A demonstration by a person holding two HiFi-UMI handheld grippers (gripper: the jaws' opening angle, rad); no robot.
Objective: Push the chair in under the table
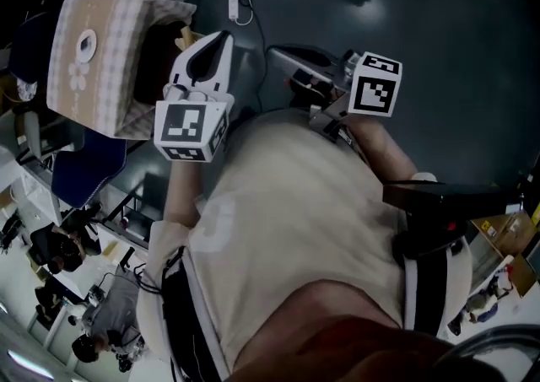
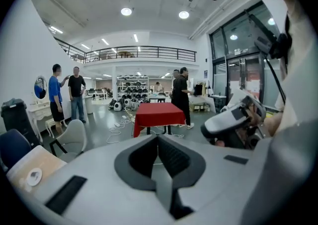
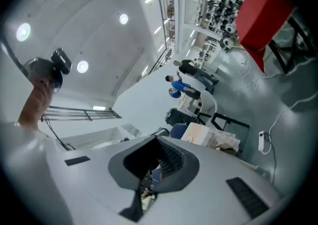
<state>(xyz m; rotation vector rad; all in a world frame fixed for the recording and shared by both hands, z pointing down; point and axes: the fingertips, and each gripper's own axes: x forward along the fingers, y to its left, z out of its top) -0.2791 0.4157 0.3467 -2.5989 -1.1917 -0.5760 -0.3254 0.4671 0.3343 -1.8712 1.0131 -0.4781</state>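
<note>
A blue chair (image 1: 83, 171) stands beside a table under a beige checked cloth (image 1: 97, 56) at the left of the head view. The left gripper view shows the same blue chair (image 2: 12, 147) and beige table (image 2: 30, 168) at lower left. My left gripper (image 1: 219, 41) is held in the air in front of my body, near that table's corner, shut and empty. My right gripper (image 1: 274, 53) hangs beside it, also shut with nothing between its jaws. Neither touches the chair or the table. The right gripper (image 2: 232, 119) shows in the left gripper view too.
A red-clothed table (image 2: 158, 114) stands farther off, with a pale grey chair (image 2: 74, 137) to its left. A white power strip (image 1: 234, 5) and cables lie on the dark floor (image 1: 439, 43). Several people stand around the hall, two of them (image 2: 67, 92) at the left.
</note>
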